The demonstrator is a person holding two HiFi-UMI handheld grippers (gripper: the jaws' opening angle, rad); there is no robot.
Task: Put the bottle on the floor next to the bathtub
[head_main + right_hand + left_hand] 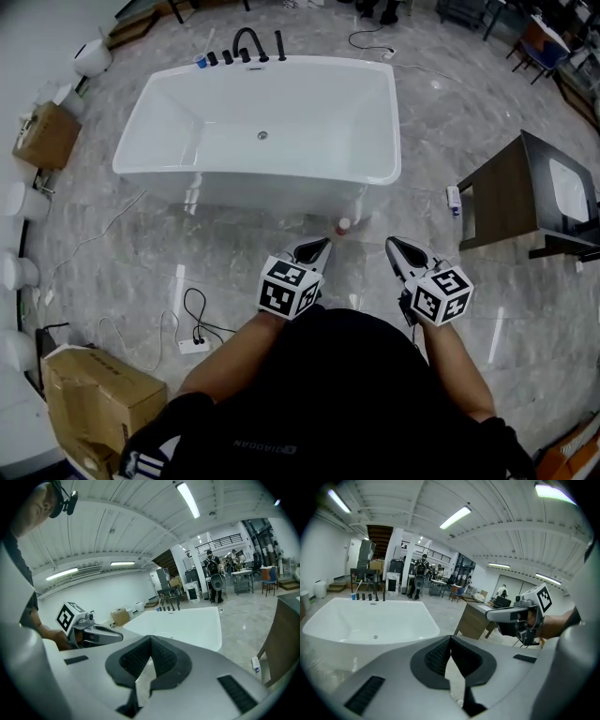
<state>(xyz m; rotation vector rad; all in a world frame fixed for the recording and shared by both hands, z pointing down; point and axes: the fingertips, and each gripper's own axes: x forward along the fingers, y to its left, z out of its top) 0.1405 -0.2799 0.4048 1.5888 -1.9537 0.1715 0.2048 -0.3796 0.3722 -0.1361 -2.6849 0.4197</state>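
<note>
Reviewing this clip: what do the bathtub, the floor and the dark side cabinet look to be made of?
Bathtub: glossy white, likely acrylic or enamel; smooth, reflective rim.
Floor: polished grey stone or marble-look tile, veined, with light glare.
Cabinet: dark brown wood or veneer, matte, faint grain.

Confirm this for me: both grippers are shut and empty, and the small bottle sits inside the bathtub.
Not quite. The head view shows the small bottle on the floor beside the bathtub, at its near wall, not inside it. The left gripper and right gripper are indeed shut and empty.
</note>
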